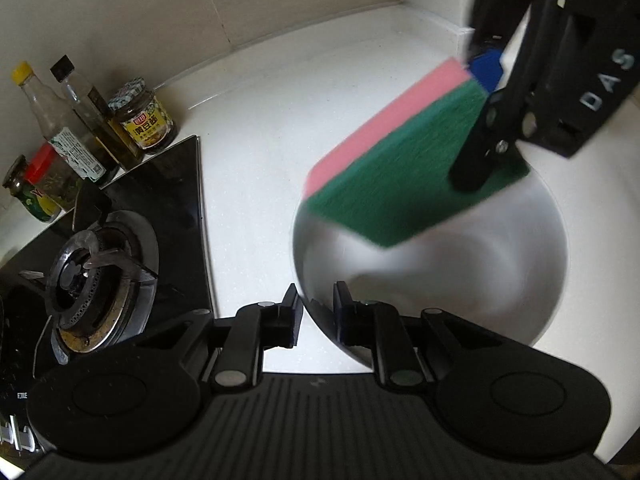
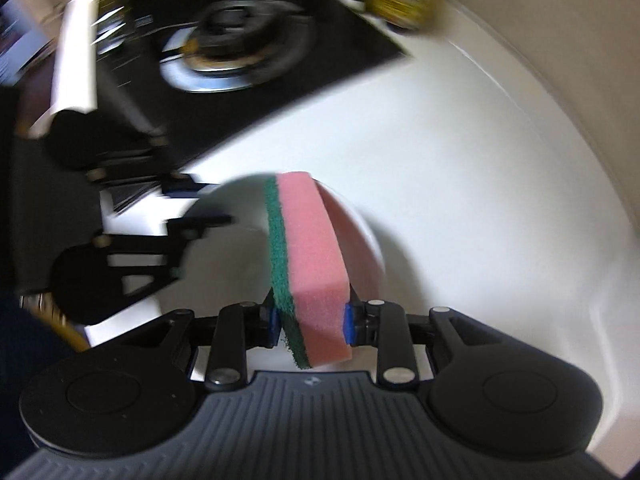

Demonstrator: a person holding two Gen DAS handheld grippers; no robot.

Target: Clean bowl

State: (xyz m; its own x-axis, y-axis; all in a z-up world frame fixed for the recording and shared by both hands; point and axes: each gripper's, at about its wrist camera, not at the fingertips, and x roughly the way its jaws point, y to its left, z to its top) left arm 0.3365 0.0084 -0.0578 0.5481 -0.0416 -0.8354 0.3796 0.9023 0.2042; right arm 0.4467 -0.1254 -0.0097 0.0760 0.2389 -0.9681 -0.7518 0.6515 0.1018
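Note:
A white bowl (image 1: pixel 500 264) stands on the white counter. My left gripper (image 1: pixel 316 308) is shut on the bowl's near left rim, one finger inside and one outside. My right gripper (image 2: pixel 310 320) is shut on a pink and green sponge (image 2: pixel 308 248) and holds it over the bowl (image 2: pixel 360 232). In the left wrist view the sponge (image 1: pixel 400 168) hangs over the bowl's far rim, green side facing me, blurred by motion. The right gripper (image 1: pixel 480 120) comes in from the upper right. The left gripper (image 2: pixel 192 208) shows at the bowl's left edge in the right wrist view.
A black gas stove (image 1: pixel 120 248) with a burner (image 1: pixel 92 276) lies left of the bowl. Several sauce bottles and jars (image 1: pixel 100 120) stand along the tiled wall behind it. The stove (image 2: pixel 240 40) appears blurred in the right wrist view. White counter (image 1: pixel 260 128) surrounds the bowl.

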